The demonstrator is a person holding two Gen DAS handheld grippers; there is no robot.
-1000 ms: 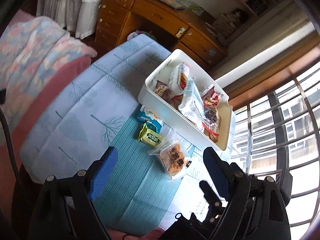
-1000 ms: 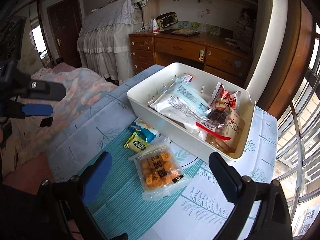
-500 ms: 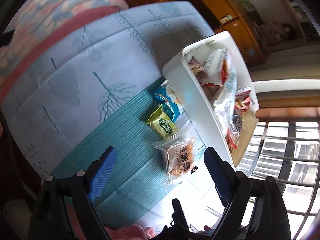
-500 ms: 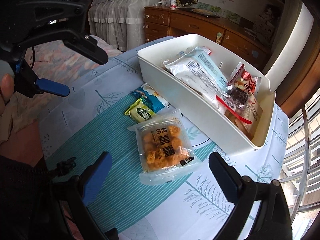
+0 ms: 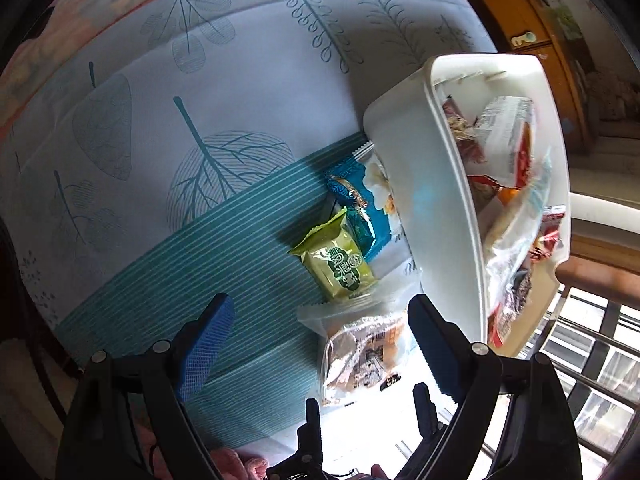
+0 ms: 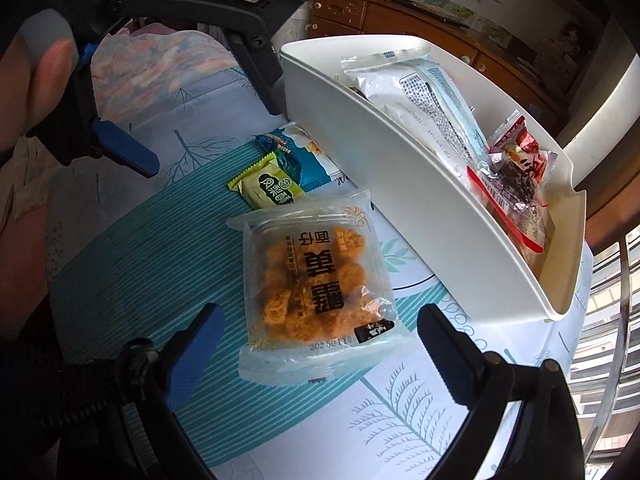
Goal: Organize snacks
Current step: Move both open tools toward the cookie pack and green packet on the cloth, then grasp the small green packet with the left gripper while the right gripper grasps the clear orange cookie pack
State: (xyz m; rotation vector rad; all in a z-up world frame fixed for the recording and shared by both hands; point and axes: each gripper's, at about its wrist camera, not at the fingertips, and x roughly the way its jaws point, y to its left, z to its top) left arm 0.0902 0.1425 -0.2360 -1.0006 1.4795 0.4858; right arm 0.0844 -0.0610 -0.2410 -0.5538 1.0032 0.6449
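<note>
**Two grippers crowding three loose packets beside the bin**

The main risk is a clash: the left gripper (image 5: 320, 340) and the right gripper (image 6: 320, 344) both hang over the same small cluster, and in the right wrist view the left tool fills the upper left of the frame, close above the packets; if both go for the same one, fingers could knock together or shove a packet away. A second risk is a bad bite on the clear packet of orange snacks (image 6: 316, 276); its film looks slick and puffed, so pads closing on a loose edge could let it slide, and squeezing the middle could crush the brittle pieces. A third is nudging the white bin (image 6: 400, 184), whose near wall stands just beside the packets.

Both sets of fingers are released, spread wide, gripping nothing; the right gripper's jaws straddle the clear packet without touching it, as far as the view lets me judge.

The clear packet lies flat on the leaf-printed cloth (image 6: 400, 420) at centre frame, black lettering on top, its upper edge overlapping or touching the green packet (image 6: 266, 190). That one is small and pillow-shaped, with a blue packet (image 6: 304, 156) behind it against the bin wall. The bin, along the right of the frame, already holds several packets, piled loosely and leaning.
</note>
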